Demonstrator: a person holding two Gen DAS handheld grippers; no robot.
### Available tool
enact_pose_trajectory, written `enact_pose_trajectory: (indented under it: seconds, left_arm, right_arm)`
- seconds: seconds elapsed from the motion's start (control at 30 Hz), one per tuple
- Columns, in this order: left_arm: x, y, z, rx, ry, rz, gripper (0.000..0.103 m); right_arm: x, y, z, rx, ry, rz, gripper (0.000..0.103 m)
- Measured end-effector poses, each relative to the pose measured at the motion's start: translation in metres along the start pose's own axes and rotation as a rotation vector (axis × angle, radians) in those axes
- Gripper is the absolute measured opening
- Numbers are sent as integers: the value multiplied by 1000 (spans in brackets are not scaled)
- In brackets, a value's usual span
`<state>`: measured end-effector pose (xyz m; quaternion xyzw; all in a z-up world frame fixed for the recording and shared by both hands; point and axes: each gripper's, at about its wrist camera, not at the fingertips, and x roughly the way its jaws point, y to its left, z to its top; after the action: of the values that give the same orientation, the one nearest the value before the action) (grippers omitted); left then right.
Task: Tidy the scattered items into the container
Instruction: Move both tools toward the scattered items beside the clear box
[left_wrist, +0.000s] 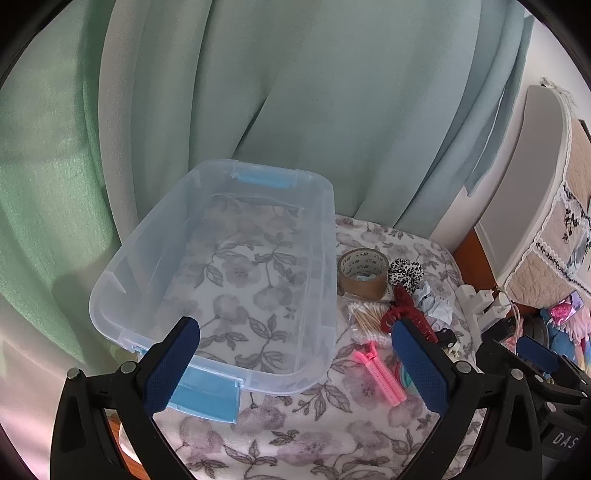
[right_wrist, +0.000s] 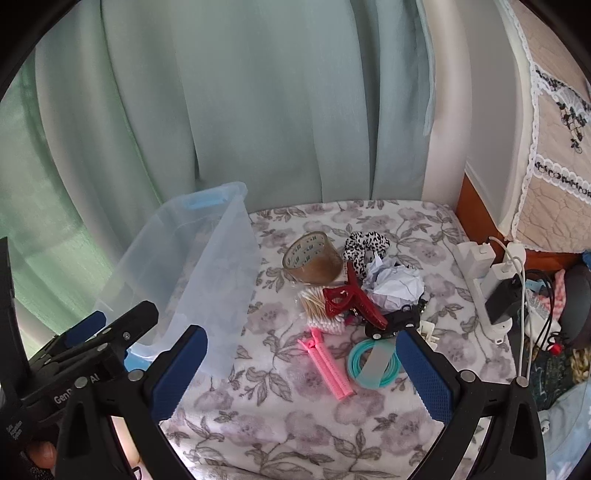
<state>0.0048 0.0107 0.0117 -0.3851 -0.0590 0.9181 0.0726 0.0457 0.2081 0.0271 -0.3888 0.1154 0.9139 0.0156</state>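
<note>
A: Where are the scattered items lying?

B: They are sitting in a cluster on the flowered blanket (right_wrist: 332, 424), just right of the clear container (left_wrist: 221, 258). The tape roll (right_wrist: 314, 258) and spotted scrunchie (right_wrist: 364, 245) are lying farthest back; the crumpled paper (right_wrist: 395, 284), red hair claw (right_wrist: 351, 301) and cotton swabs (right_wrist: 317, 308) are touching one another in the middle; the pink clip (right_wrist: 327, 365) and teal rings (right_wrist: 373, 363) are lying nearest me.

A: And the container?

B: It is standing upright with nothing inside, its blue latches at both ends.

A: How are your jaws standing?

B: I am holding both pairs spread wide and gripping nothing: my left gripper (left_wrist: 295, 365) is hovering over the container's near right corner, my right gripper (right_wrist: 303, 373) over the pink clip.
</note>
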Motion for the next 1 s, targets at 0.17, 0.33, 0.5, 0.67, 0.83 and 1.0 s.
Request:
enact_pose_trajectory:
  seconds: [0.17, 0.33, 0.5, 0.67, 0.83, 1.0]
  left_arm:
    - [-3, -4, -2, 0, -8, -1, 103]
    - [-8, -11, -2, 5, -12, -7, 103]
    - [-12, -17, -3, 26, -9, 21, 103]
    - [-18, -21, -4, 45, -19, 37, 103]
    - [-28, -26, -5, 66, -38, 59, 103]
    - [-37, -33, -6, 78, -49, 71, 103]
  right_arm:
    - [-5, 4, 0, -34, -22, 20, 103]
    - [-10, 8, -3, -51, -38, 37, 103]
    - [-14, 6, -6, -44, -43, 29, 103]
    - [-21, 5, -10, -52, -61, 23, 103]
    - [-29, 4, -13, -52, -78, 26, 103]
    - [-37, -1, -16, -43, -93, 38, 103]
